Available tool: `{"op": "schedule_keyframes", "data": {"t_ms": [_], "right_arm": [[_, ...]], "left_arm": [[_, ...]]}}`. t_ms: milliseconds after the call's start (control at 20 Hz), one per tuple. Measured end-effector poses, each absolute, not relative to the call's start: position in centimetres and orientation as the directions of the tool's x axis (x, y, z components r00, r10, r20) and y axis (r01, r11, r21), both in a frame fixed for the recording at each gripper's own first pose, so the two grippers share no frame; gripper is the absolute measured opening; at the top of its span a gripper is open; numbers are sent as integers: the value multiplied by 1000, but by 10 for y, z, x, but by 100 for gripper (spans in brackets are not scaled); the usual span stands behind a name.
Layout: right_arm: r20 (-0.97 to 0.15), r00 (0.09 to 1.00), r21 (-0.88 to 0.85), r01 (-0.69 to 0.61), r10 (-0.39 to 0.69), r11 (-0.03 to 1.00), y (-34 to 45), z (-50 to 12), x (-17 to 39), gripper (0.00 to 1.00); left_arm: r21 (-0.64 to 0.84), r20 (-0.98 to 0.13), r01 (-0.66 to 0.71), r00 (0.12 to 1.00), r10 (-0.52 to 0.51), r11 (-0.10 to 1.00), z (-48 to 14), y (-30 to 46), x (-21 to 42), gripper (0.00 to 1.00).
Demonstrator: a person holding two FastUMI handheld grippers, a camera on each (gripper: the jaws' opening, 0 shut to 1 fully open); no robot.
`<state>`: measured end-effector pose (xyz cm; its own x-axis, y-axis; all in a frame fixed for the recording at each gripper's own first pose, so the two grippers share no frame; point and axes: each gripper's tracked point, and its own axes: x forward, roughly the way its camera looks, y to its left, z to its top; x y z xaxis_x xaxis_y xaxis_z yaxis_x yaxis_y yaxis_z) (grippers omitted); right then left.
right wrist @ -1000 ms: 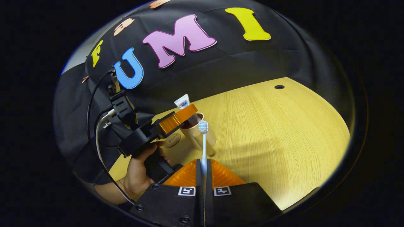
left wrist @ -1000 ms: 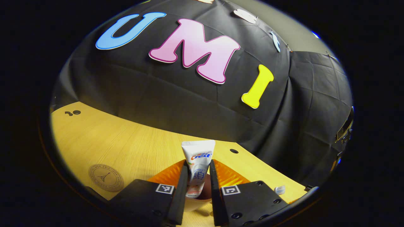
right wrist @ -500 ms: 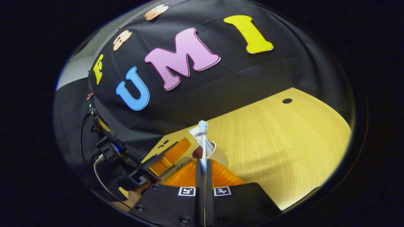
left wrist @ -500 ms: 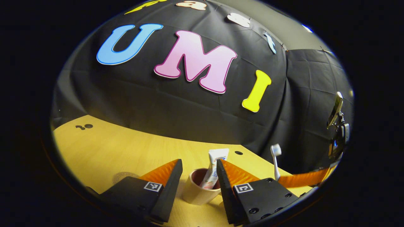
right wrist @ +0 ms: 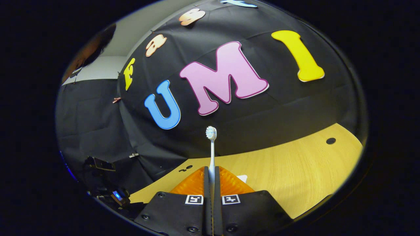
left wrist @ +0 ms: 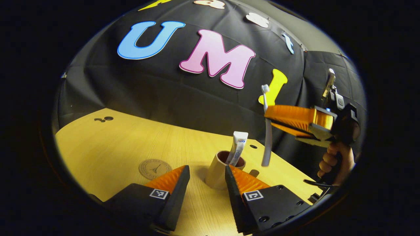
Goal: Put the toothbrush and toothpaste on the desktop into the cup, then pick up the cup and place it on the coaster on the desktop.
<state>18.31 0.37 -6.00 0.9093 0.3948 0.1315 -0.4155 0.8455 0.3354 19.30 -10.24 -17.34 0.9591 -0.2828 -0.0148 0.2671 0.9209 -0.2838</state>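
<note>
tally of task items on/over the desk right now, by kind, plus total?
Toothpaste: 1, standing in the cup
Toothbrush: 1, held upright in the right tongs, above and beside the cup
Cup: 1, on the desk between the fingers of the open left tongs
Coaster: 1, bare
Total: 4

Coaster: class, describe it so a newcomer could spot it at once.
Start at the wooden desktop in the left gripper view. Left of the cup holding the toothpaste lies the coaster. It alone is a flat round disc with a stamped emblem.
</note>
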Motion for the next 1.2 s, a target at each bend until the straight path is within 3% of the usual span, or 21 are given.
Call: {"op": "schedule_keyframes", "data": {"t_ms": [250,550,1200], "right_arm": [[116,889,248,-458,443,854,22,-70,211,6],[55,875,126,-483,480,866,42,-98,231,6],[32,901,28,-434,433,900,32,-107,245,6]], "left_arm": [[-367,-30,226,967,-255,902,-188,-96,175,68],[-368,-45,178,977,-209,912,-198,-74,163,69],[-353,-57,152,981,-183,923,-204,-64,166,69]]}}
